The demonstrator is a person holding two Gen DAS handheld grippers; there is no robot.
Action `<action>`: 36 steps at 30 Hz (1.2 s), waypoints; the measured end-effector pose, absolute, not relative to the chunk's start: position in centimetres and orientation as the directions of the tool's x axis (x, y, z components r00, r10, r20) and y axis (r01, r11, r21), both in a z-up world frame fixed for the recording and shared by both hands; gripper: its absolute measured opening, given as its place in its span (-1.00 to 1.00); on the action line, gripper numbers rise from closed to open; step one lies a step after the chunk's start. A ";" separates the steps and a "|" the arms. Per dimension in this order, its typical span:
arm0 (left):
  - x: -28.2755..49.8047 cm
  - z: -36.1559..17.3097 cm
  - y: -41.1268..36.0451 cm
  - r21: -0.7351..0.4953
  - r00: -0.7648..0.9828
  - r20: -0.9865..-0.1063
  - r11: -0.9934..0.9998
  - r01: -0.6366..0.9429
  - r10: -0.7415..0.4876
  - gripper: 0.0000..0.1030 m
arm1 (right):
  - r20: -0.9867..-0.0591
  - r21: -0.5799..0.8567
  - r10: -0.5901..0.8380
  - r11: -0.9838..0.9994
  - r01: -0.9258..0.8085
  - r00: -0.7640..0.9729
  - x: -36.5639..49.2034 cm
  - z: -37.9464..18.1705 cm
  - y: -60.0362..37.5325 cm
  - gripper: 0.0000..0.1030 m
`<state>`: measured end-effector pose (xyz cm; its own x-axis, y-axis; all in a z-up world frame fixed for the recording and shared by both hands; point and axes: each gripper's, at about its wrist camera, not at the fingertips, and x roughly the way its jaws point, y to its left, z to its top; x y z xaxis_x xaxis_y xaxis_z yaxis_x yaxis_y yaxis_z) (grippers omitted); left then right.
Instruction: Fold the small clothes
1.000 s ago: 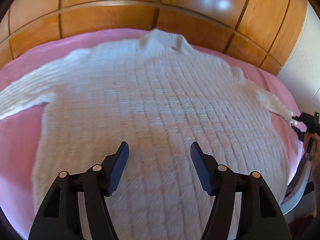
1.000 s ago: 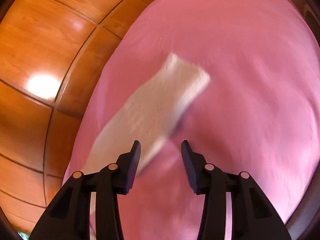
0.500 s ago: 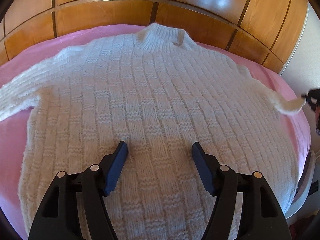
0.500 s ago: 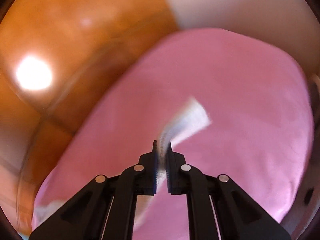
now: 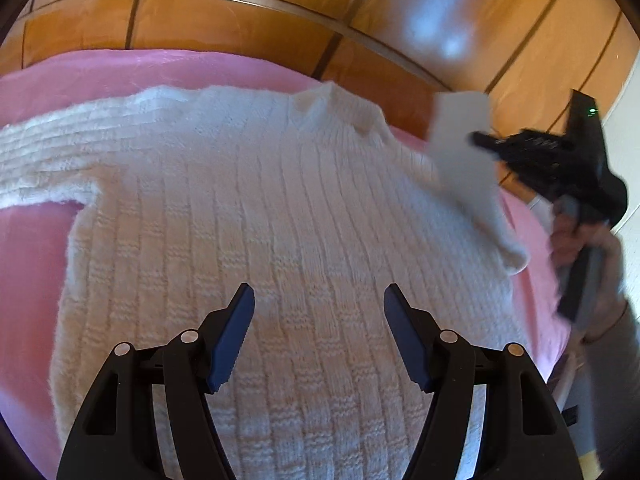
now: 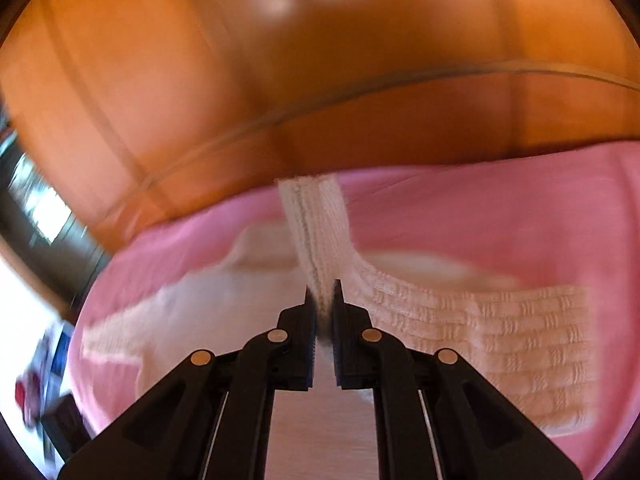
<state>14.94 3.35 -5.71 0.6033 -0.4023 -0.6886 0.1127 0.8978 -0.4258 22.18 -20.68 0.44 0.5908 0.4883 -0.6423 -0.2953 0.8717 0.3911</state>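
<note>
Right wrist view: sleeve now pinched and lifted

A second ago the right gripper [image 6: 323, 300] stood with jaws apart over the sleeve [image 6: 316, 232] lying flat on the pink sheet [image 6: 500, 216]. Now the jaws are pressed together on the cuff end, which stands up between them. From the left wrist view, the sleeve is raised off the bed and swung in over the sweater [image 5: 260, 220], motion-blurred. Left gripper [image 5: 319, 338] hovers spread above the sweater's lower body, gripping nothing. Sweater lies face-up, flat, collar toward the wooden headboard [image 5: 240, 16]. Likely meaning: first sleeve fold is under way; other sleeve not yet folded.
</note>
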 end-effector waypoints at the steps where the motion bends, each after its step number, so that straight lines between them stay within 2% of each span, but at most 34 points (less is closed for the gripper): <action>1: 15.0 -5.6 3.6 -0.436 0.606 -0.683 0.893 0.110 -0.408 0.28 | -0.645 0.397 0.513 0.858 -0.325 0.566 22.1 0.0 -19.2 -0.87; 2: 15.2 -5.5 3.8 -0.444 0.608 -0.679 0.890 0.107 -0.411 0.28 | -0.646 0.407 0.537 0.844 -0.349 0.543 22.2 -0.5 -18.3 -0.79; 5: 15.8 -5.5 4.4 -0.477 0.605 -0.669 0.873 0.096 -0.432 0.28 | -0.629 0.444 0.580 0.814 -0.374 0.517 21.9 -1.2 -16.9 0.04; 8: 16.8 -5.7 4.7 -0.516 0.598 -0.660 0.853 0.078 -0.454 0.28 | -0.606 0.479 0.580 0.812 -0.332 0.543 22.0 -1.1 -19.0 0.09; 11: 17.9 -5.8 4.8 -0.547 0.588 -0.652 0.834 0.072 -0.478 0.28 | -0.583 0.507 0.553 0.820 -0.265 0.595 20.0 -1.1 -23.3 0.31; 14: 20.1 -6.5 4.4 -0.565 0.573 -0.662 0.824 0.043 -0.484 0.28 | -0.590 0.524 0.508 0.832 -0.182 0.627 18.0 -2.0 -27.0 0.32; 21: 24.1 -7.8 3.5 -0.598 0.548 -0.671 0.801 -0.002 -0.500 0.28 | -0.603 0.605 0.448 0.796 0.012 0.660 12.6 -5.3 -35.4 0.53; 24: 25.2 -7.9 2.6 -0.597 0.540 -0.675 0.802 0.000 -0.503 0.04 | -0.569 0.674 0.480 0.738 0.044 0.667 12.5 -6.6 -36.5 0.59; 26: 25.7 -8.2 2.2 -0.588 0.528 -0.685 0.809 0.005 -0.502 -0.52 | -0.548 0.705 0.498 0.708 0.050 0.673 12.9 -6.7 -37.0 0.64; 28: 26.3 -8.3 1.3 -0.567 0.513 -0.699 0.823 0.028 -0.498 -0.84 | -0.519 0.740 0.521 0.671 0.050 0.678 13.8 -7.2 -36.7 0.68; 36: 25.3 -2.3 3.7 -0.577 0.673 -0.565 0.812 0.091 -0.477 -0.88 | -0.471 0.771 0.492 0.633 0.071 0.733 16.4 -7.3 -37.2 0.85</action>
<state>25.26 3.70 -2.27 0.6730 -0.4774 -0.5649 0.0912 0.8115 -0.5772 16.37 -37.23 -7.31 0.7327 0.4916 -0.4707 0.0710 0.6326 0.7712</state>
